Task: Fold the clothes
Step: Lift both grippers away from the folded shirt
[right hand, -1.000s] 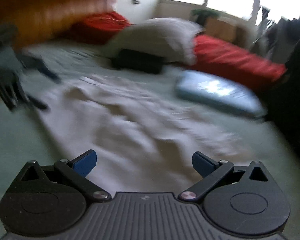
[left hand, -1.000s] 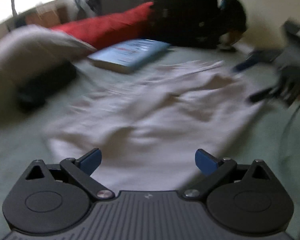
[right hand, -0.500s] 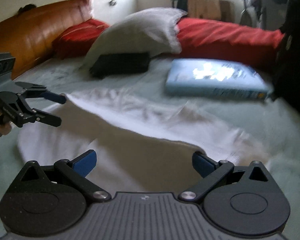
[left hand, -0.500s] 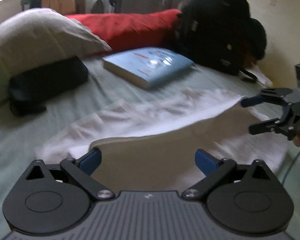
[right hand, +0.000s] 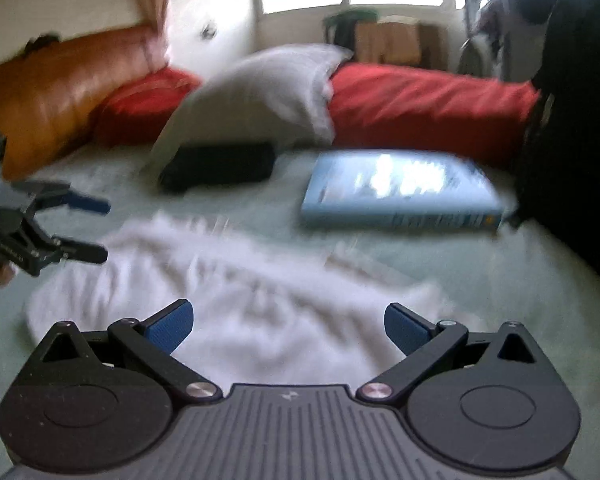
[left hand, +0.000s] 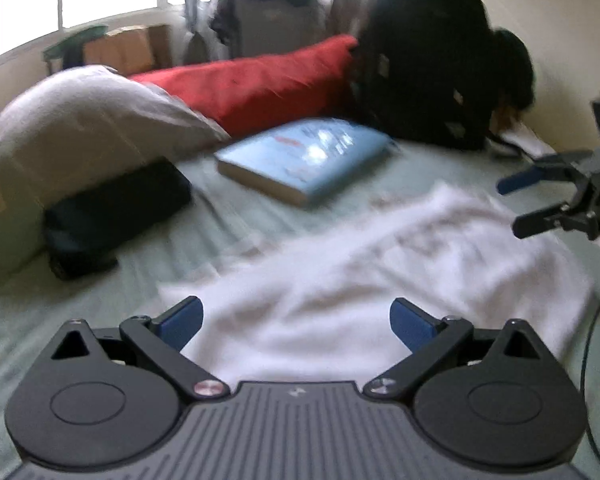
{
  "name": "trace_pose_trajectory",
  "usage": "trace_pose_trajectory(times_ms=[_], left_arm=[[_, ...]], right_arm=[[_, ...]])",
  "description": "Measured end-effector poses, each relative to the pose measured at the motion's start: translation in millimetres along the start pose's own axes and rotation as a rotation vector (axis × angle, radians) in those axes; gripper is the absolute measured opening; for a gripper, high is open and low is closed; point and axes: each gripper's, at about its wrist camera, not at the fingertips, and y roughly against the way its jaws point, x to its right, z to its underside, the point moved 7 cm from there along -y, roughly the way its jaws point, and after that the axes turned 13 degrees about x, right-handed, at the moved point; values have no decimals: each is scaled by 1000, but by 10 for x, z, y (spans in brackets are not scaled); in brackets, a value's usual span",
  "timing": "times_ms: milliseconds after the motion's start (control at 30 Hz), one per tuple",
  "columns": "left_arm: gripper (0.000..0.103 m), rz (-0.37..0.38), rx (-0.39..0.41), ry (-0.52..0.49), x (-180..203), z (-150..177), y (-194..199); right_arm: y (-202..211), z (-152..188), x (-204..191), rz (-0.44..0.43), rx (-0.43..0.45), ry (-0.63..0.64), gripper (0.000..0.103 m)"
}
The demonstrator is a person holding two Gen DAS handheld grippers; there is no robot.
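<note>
Two grippers, left (left hand: 296,318) and right (right hand: 286,322), fingers spread, above one white garment (left hand: 380,272) beside one blue book (left hand: 304,160).

Surface: bed with pale green sheet (left hand: 236,232)
6 o'clock: white garment (left hand: 360,280)
12 o'clock: blue book (left hand: 304,160)
10 o'clock: black case (left hand: 116,212), grey pillow (left hand: 80,128)

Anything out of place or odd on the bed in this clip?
Nothing damaged or spilled. The white garment lies rumpled and uneven on the green sheet, not squared up. A blue book and a black case sit beyond it on the same sheet. Both the left gripper and right gripper are open and empty.
</note>
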Motion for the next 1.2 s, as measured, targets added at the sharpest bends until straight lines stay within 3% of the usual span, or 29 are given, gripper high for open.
trace_pose_trajectory(times_ms=[100,200,300,433,567,700,833,967,1067,1200], left_arm=[[100,-21,-78,26,15,379,69],[100,-47,-68,45,-2,611,265],[100,-45,-72,41,26,597,440],[100,-39,-52,39,104,495,507],[100,-52,-117,144,56,718,527],[100,-83,-137,119,80,741,757],[100,-18,-84,100,261,523,857],[100,23,-74,106,442,490,763],[100,-32,-121,110,363,637,732],[100,-77,-135,105,255,709,1002]], right_arm=[[91,330,-42,7,-53,15,103],[269,585,-4,43,-67,8,103],[514,591,-50,68,-41,-4,103],[631,507,-225,24,-9,-53,103],[644,729,-271,0,-60,-131,103],[884,796,-206,11,-39,-179,103],[982,603,-294,-26,-10,-219,103],[756,565,-554,-94,-32,-192,103],[682,722,-532,-59,-85,-172,103],[1020,763,-341,26,-77,-171,103]])
